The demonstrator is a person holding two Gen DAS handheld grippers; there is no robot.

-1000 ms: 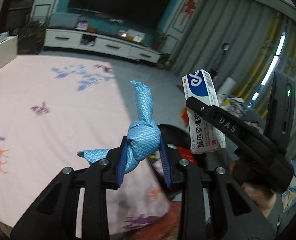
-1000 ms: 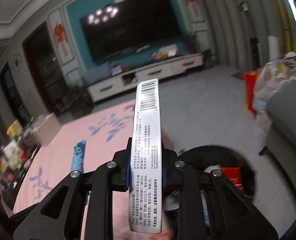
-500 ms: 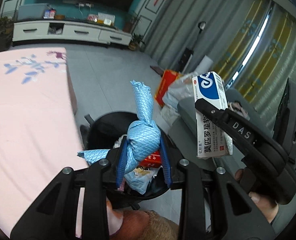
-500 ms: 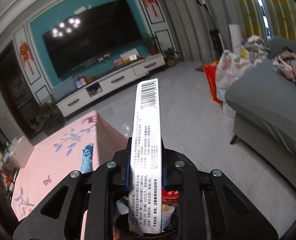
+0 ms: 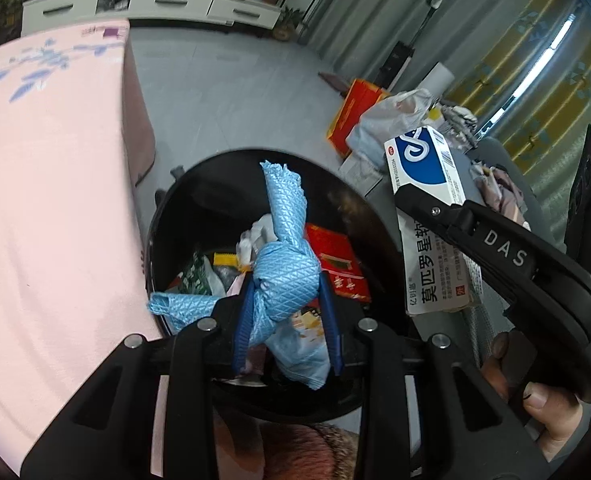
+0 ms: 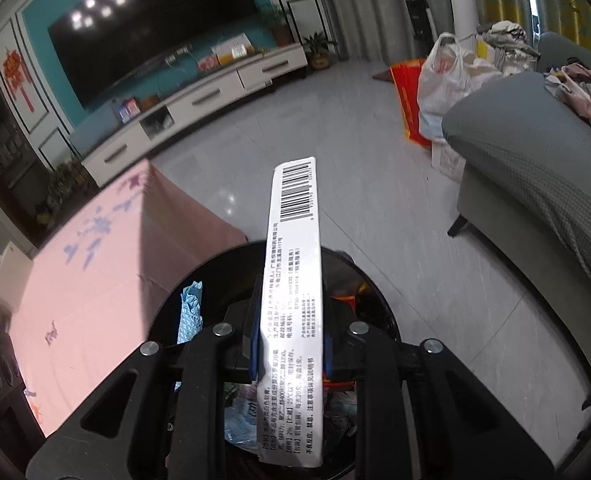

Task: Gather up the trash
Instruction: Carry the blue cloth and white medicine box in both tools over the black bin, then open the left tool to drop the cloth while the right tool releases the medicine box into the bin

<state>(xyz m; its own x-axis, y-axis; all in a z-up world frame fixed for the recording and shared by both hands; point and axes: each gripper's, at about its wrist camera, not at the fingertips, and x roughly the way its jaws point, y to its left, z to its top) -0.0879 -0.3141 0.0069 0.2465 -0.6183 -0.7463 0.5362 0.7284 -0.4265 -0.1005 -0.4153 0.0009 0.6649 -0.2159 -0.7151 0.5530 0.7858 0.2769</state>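
Observation:
My left gripper (image 5: 287,320) is shut on a knotted light-blue wrapper (image 5: 285,272) and holds it over the open black trash bin (image 5: 167,216). The bin holds a red packet (image 5: 335,256) and other rubbish. My right gripper (image 6: 291,344) is shut on a white and blue medicine box (image 6: 293,280), also over the black bin (image 6: 215,268). In the left wrist view the right gripper (image 5: 427,216) and its box (image 5: 423,168) hang at the bin's right edge. The blue wrapper (image 6: 191,312) shows in the right wrist view.
A table with a pink cloth (image 5: 47,184) stands against the bin's left side. A grey sofa (image 6: 535,184) is to the right. A red bag (image 6: 409,100) and a white plastic bag (image 6: 447,80) sit on the grey floor beyond. A white TV cabinet (image 6: 199,104) lines the far wall.
Both grippers have swung from above the pink table to over the trash bin and tilted down toward it. Each still holds its item.

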